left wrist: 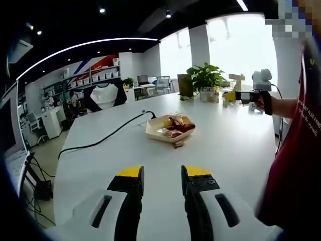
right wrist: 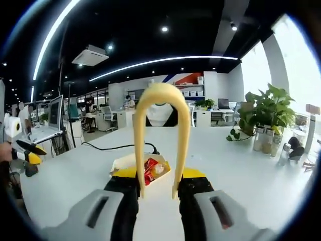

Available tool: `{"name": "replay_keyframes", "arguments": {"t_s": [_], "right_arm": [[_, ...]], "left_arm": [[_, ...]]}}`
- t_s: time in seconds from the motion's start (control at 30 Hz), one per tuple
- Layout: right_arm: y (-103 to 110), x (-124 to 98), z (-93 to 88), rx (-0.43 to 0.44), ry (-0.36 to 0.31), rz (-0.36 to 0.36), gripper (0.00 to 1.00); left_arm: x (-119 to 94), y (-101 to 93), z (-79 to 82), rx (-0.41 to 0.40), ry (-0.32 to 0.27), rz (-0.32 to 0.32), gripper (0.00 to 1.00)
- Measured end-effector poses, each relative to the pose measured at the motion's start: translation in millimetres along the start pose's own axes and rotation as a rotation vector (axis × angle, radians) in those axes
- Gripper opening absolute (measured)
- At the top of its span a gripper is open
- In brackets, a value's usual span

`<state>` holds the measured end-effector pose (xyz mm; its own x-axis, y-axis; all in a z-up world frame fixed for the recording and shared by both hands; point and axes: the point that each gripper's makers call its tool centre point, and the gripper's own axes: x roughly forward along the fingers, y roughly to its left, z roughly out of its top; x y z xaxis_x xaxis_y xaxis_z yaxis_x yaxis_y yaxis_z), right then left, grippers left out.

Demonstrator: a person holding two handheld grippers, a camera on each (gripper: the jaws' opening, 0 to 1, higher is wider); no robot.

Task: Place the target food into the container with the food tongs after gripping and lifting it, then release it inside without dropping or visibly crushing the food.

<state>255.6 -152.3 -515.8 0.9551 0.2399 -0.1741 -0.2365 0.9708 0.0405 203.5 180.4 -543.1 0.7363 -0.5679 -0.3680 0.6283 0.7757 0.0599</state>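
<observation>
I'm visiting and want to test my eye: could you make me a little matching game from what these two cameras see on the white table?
Things:
1. food tongs
2. tray of food
3. black cable
4. potted plant

Descriptions:
A. snakes across the table toward the tray
B. pale yellow, held between the right gripper's jaws
C. green, at the table's far end
D. cream, mid-table, holding red pieces

Pairs: 1-B, 2-D, 3-A, 4-C

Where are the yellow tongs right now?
The yellow plastic food tongs stand upright between the right gripper's jaws in the right gripper view, arms hanging just in front of the cream tray of snacks on the white table.
</observation>
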Motion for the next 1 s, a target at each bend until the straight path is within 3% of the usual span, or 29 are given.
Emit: {"name": "replay_keyframes", "arguments": {"t_s": [0.3,0.6,0.87,1.0], "right_arm": [[-8,-28,-16.3,-0.034,0.036,0.002,0.27],[-10,-35,-23.4,-0.004,0.054,-0.012,0.26],[-10,-42,-15.8,0.004,0.036,-0.035,0.26],[-12,-43,-14.0,0.038,0.021,-0.058,0.26]], "left_arm": [[-9,5.6,6.7,-0.003,-0.024,0.022,0.32],[-11,8.5,12.1,-0.027,-0.038,0.031,0.32],[10,4.1,4.2,-0.137,0.008,-0.021,0.32],[30,-10.6,7.7,-0.174,0.014,-0.072,0.33]]}}
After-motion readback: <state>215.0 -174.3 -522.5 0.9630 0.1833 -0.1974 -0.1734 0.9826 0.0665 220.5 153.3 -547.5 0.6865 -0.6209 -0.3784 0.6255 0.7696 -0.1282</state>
